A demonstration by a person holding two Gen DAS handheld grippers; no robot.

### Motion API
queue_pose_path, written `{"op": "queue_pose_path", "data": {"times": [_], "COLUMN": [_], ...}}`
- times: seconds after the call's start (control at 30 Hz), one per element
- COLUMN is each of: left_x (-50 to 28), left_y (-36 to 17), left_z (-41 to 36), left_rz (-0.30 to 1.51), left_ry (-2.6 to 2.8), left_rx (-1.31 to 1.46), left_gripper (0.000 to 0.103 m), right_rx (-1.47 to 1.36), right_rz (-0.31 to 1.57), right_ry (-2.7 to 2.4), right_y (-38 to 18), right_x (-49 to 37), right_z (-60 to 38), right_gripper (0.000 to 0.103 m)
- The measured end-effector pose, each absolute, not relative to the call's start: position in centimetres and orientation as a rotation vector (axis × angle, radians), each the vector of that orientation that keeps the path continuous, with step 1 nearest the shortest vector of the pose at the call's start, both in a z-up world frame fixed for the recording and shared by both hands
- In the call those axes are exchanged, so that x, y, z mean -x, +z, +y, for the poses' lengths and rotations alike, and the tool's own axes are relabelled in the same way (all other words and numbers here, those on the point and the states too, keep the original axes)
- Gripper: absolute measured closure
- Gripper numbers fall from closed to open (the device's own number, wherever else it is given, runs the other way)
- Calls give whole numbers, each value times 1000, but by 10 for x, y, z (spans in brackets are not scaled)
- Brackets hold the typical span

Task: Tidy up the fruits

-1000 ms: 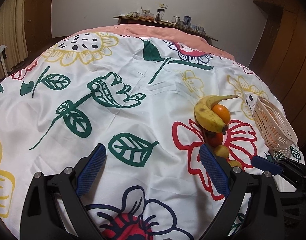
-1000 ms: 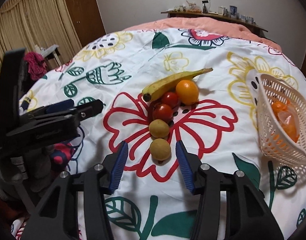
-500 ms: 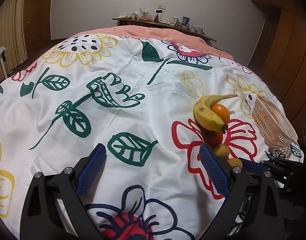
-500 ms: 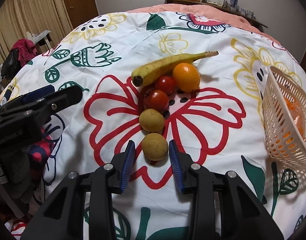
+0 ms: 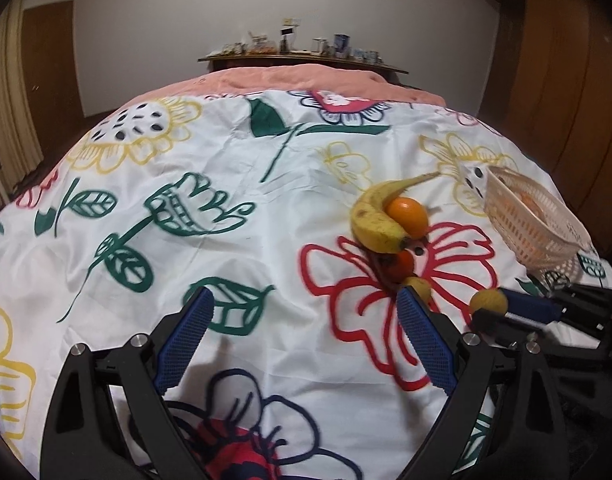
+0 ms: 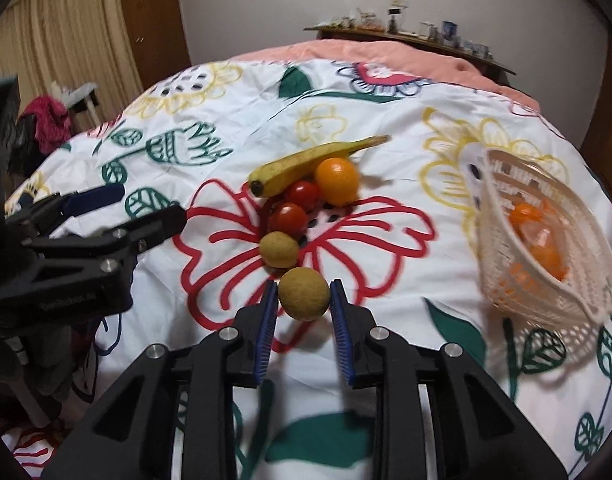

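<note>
1. The basket (image 6: 545, 248) tilts at the right of the bed (image 6: 385, 120); orange pieces show through its mesh, perhaps wrapped, but they are too blurred to name.
2. In the left view the left tongs (image 5: 302, 340) hide part of the fruit row.
3. The right tongs (image 6: 304, 312) have just closed on the nearest brown fruit (image 6: 304, 294).
4. The left tongs stand wide, holding nothing.
5. Farther off lie another brown fruit (image 6: 279, 249), two tomatoes (image 6: 288, 219), an orange (image 6: 337, 181) and a banana (image 6: 306, 164).

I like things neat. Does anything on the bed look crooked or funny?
Yes, the white basket near the right edge of the floral bedspread looks tipped on its side, with its opening facing the fruit row and orange things still inside. Nothing looks spilled.
</note>
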State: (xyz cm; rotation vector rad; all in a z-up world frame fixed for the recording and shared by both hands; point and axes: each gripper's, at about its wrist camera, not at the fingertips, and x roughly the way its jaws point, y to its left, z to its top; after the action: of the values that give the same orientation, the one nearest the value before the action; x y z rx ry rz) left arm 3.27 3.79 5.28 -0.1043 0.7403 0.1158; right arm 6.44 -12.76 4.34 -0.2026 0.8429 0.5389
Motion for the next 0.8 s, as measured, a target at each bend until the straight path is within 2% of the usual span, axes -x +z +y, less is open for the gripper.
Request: {"op": "queue_pose_path", "data": {"times": [0.13,0.33,0.53,0.7,0.8], "left_x": [-36,-45,-65,-79,-86], "left_y": [52,48,36,29,27], "left_z": [20,-5,-20,-26,-30], "left_rz": [760,790,874,912,918], "left_ry": [68,-55,-114,-131,-113], "left_rx": [80,100,132,146,126], "left_gripper": [21,29,52,61,62], "right_rx": [143,93,52,27,14], "right_rz": [828,823,813,806,802], "right_ry": [507,484,481,484,487], "right_y": [50,49,49,51,51], "right_x": [-62,-59,-60,-60,-61], "right_z": [-153,-175,-187,-193,-196], "right_gripper": [76,76,76,76,76]}}
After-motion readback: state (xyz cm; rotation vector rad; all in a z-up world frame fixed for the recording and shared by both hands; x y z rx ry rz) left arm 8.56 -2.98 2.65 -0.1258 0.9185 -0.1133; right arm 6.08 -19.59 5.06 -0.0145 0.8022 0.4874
